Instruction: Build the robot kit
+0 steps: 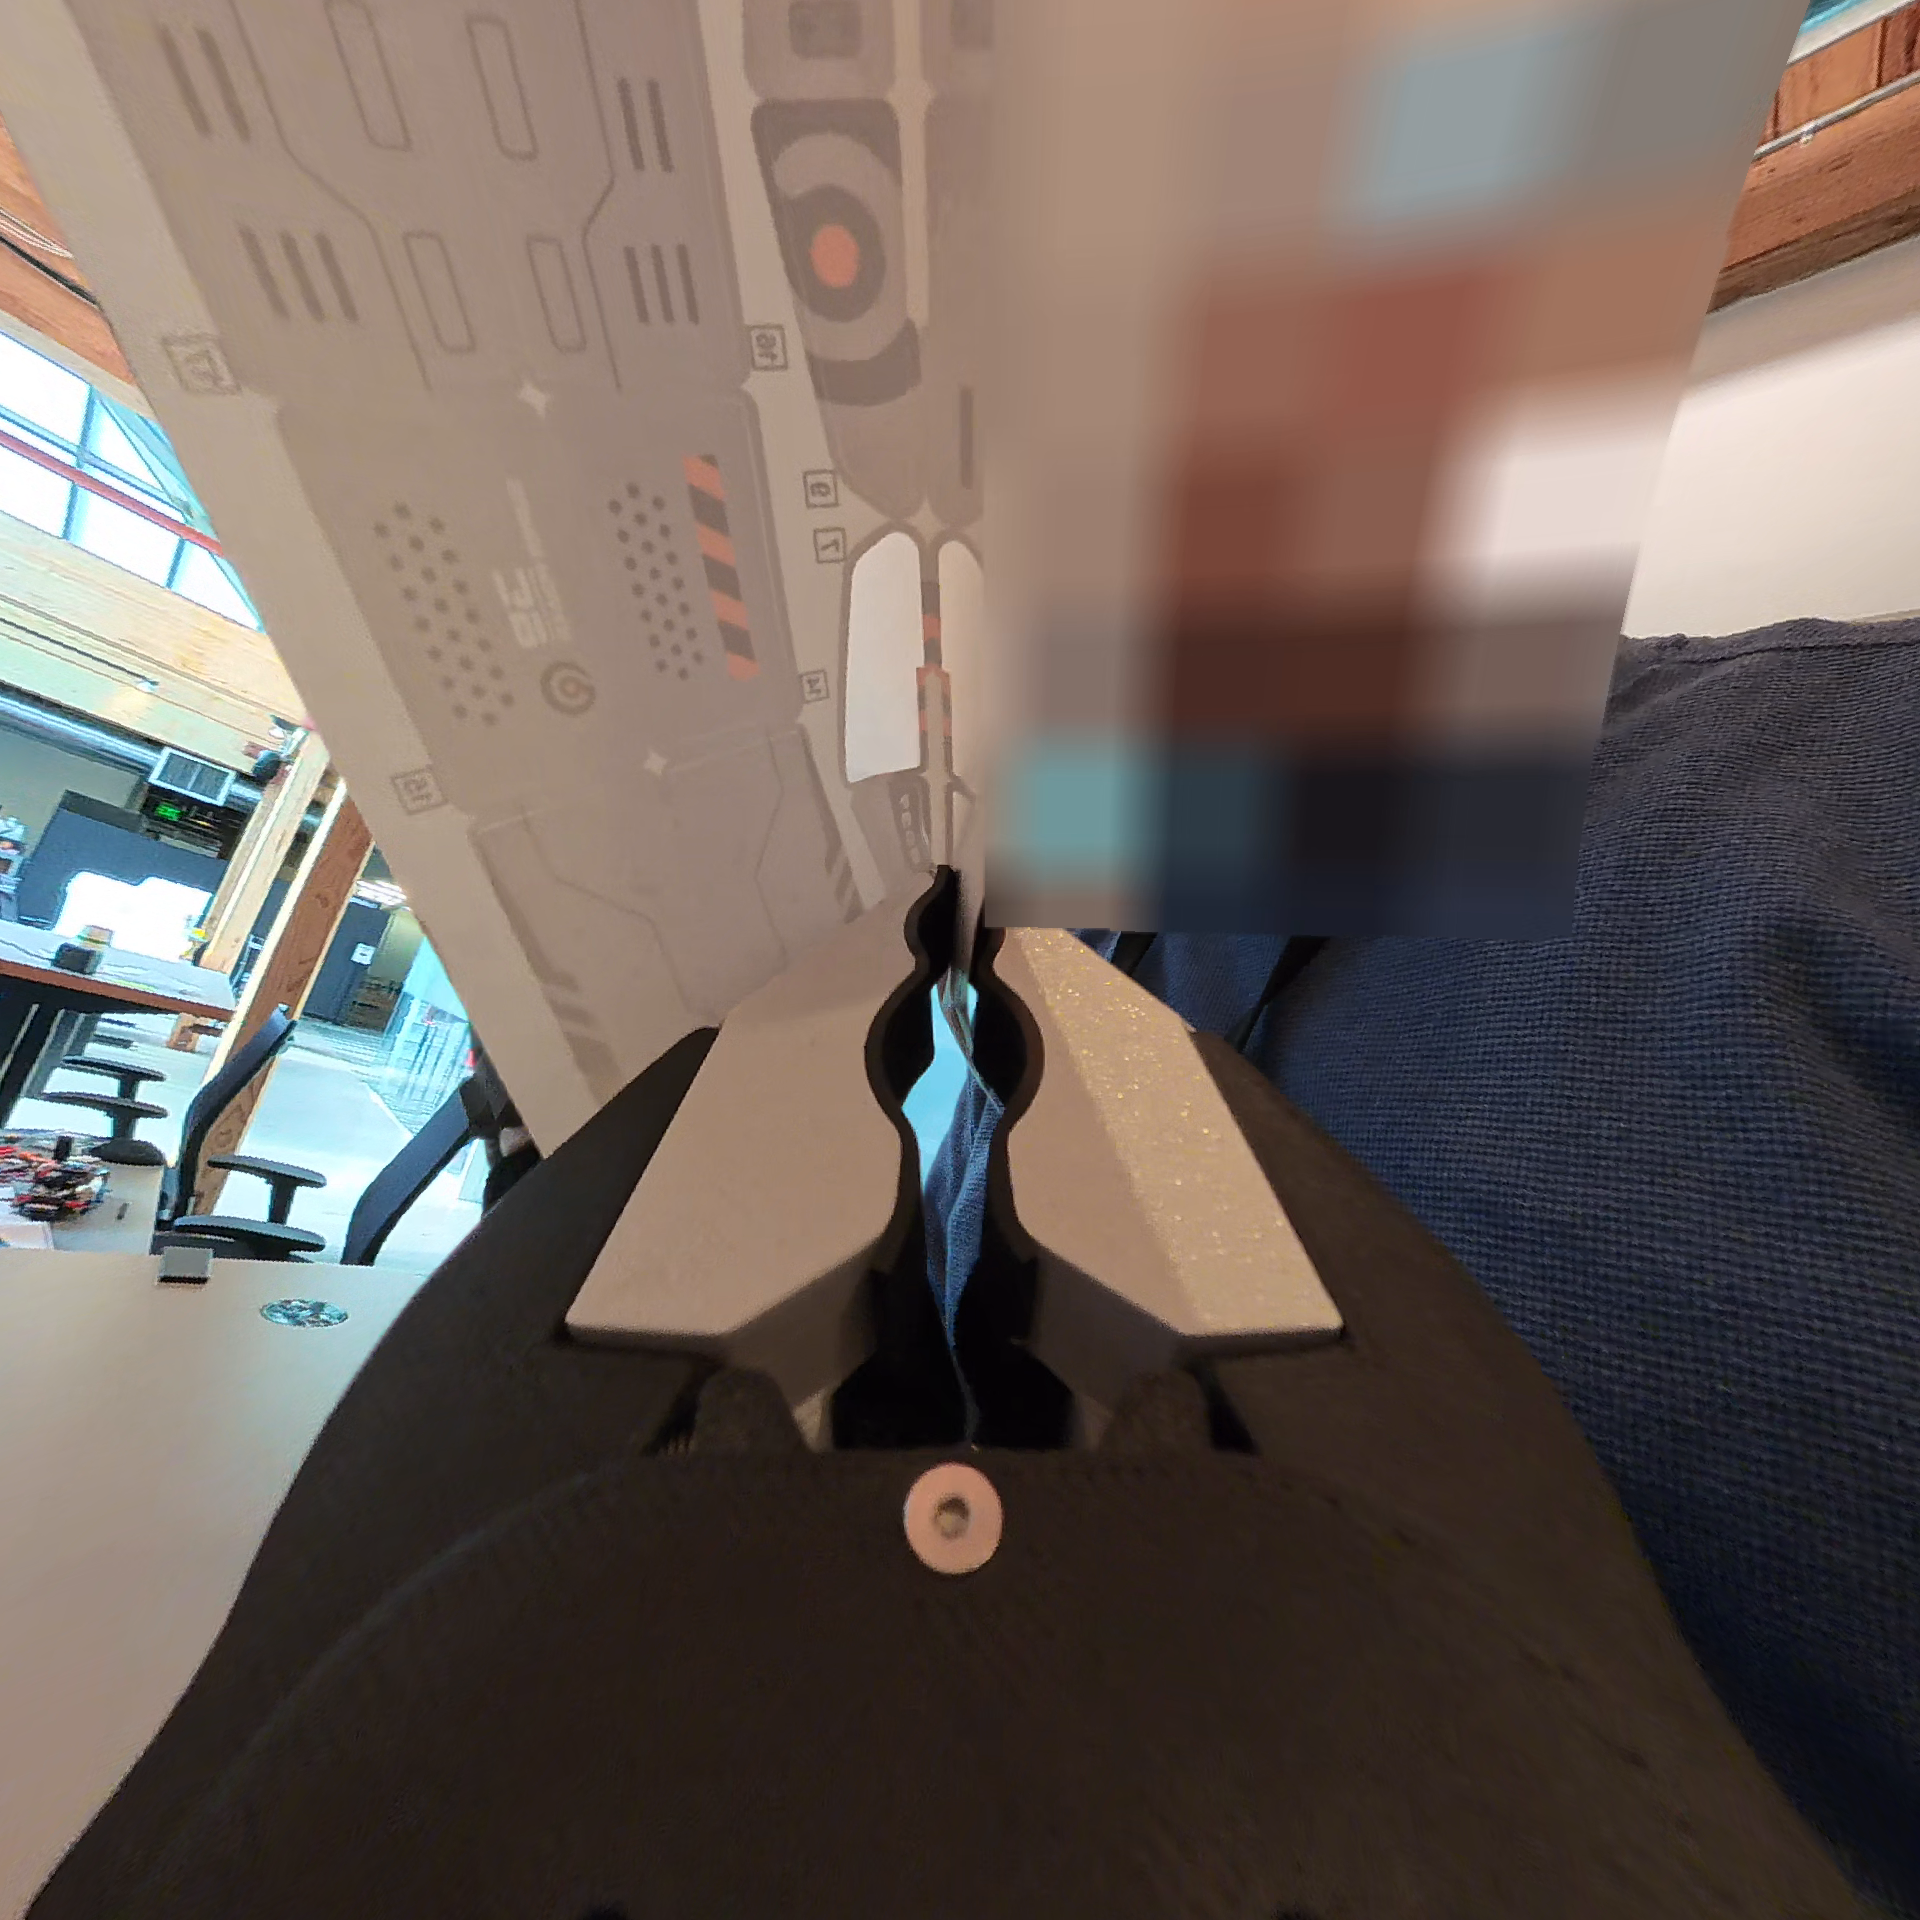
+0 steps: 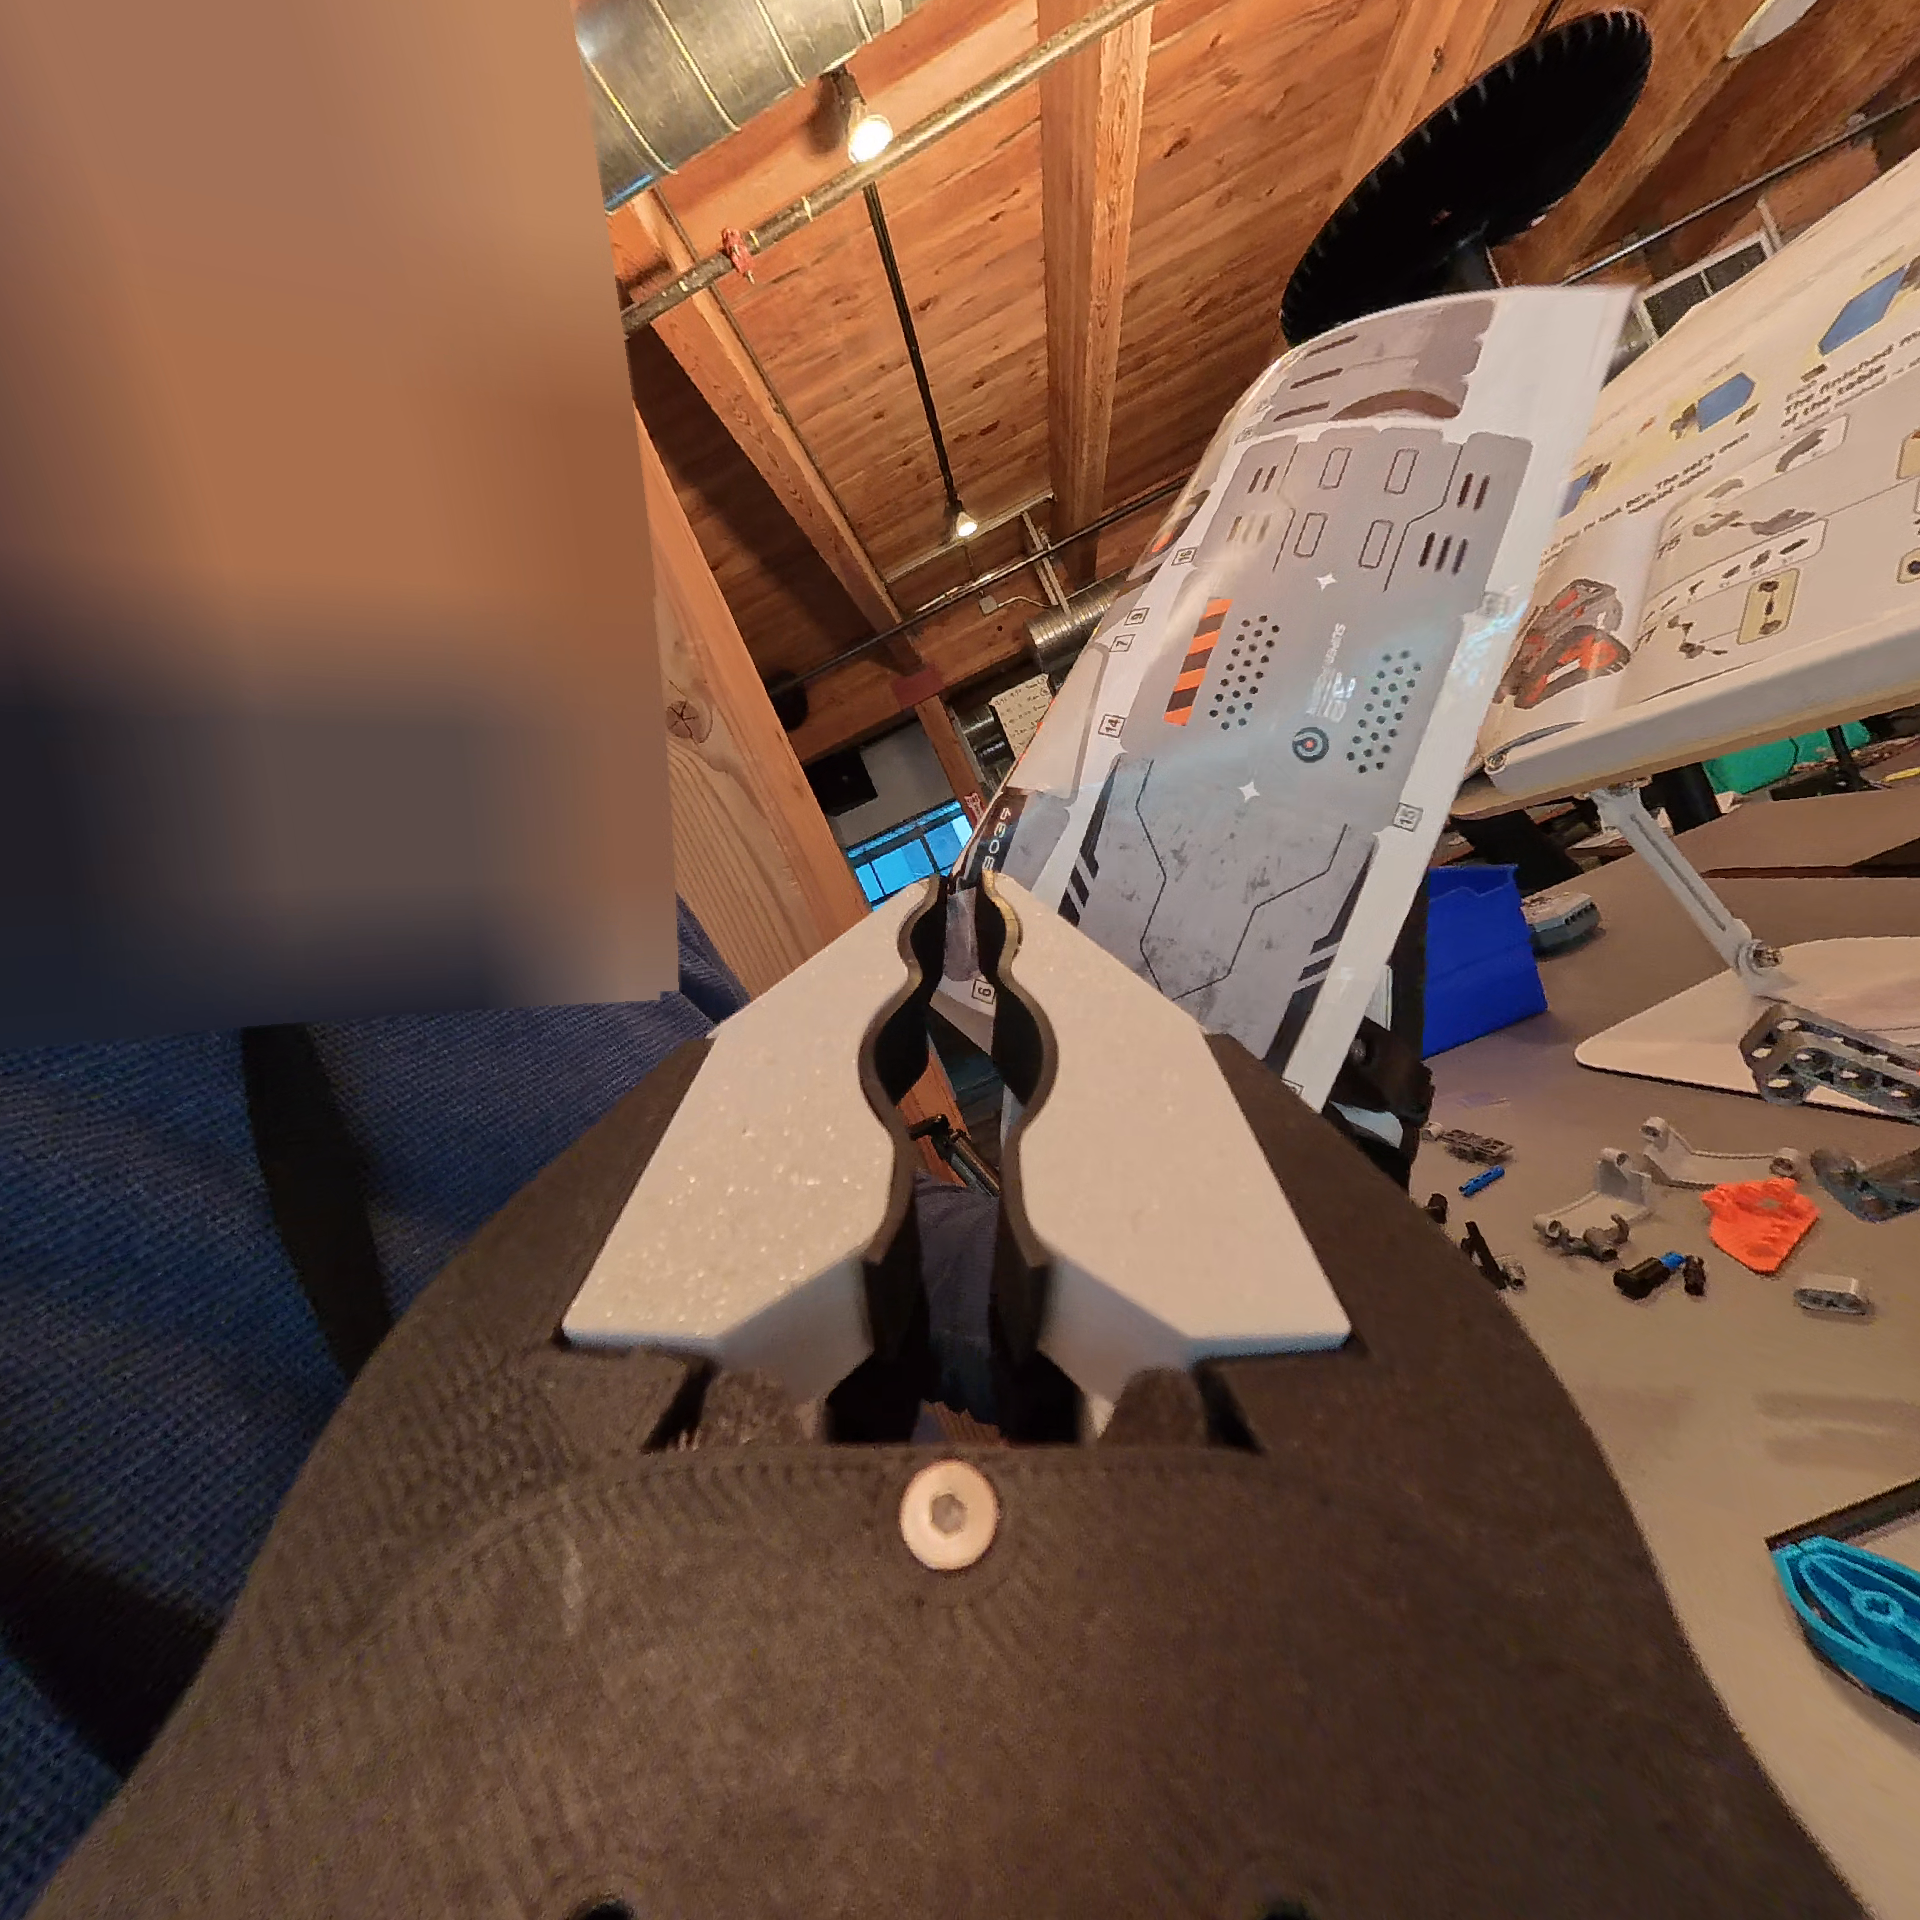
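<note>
A sticker sheet (image 1: 582,468) with grey panel shapes and an orange-and-black striped patch is held up in the air between both grippers. My left gripper (image 1: 954,894) is shut, and its tips pinch the sheet's lower edge; here I see the sheet from its back. My right gripper (image 2: 971,896) is shut on a lower corner of the same sheet (image 2: 1278,707), whose printed side faces this camera. The sheet rises and bends away up and to the right in the right wrist view.
A person's dark blue garment (image 1: 1662,1143) is close behind the grippers. An open instruction booklet (image 2: 1714,540) rests on a white stand (image 2: 1766,997). A blue bin (image 2: 1475,956), an orange piece (image 2: 1761,1221) and several small building parts (image 2: 1590,1226) lie on the grey table (image 2: 1610,1403). Office chairs (image 1: 239,1174) stand at the left. Only a small space, under 4 cm, lies between the two pairs of fingers. Between my right fingertips and the orange piece (image 2: 1761,1221) there is roughly 30 centimeters.
</note>
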A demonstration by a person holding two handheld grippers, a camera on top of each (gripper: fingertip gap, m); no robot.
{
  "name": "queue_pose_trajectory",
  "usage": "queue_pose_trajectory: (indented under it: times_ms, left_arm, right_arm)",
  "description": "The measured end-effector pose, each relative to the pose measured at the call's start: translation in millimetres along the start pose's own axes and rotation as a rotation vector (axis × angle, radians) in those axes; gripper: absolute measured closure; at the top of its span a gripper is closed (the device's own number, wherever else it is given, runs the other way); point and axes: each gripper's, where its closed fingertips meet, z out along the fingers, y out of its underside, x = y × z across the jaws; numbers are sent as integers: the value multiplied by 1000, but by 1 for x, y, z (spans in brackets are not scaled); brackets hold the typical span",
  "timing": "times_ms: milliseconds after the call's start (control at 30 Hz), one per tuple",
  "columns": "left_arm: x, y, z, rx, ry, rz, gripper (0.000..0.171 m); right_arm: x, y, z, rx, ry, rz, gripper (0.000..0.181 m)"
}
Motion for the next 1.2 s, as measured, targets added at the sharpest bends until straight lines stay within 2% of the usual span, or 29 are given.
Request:
queue_pose_trajectory:
  times_ms: [200, 700, 1100, 1167, 1200]
  left_arm:
    - [0, -1, -1, 7, 7, -12, 171]
    - [-7, 0, -4, -44, -61, 36, 171]
    - [-10, 5, -6, -150, -135, 136, 171]
    - [-3, -8, -9, -109, -118, 156, 171]
    - [-5, -10, -12, -128, -148, 186, 171]
  right_arm:
    - [-1, -2, 0, 17, -17, 16, 181]
    - [5, -1, -5, -9, 72, -70, 181]
    - [8, 0, -12, 25, 80, -26, 181]
    - [11, -14, -22, 86, 101, -23, 181]
    - [14, -16, -27, 82, 116, -33, 181]
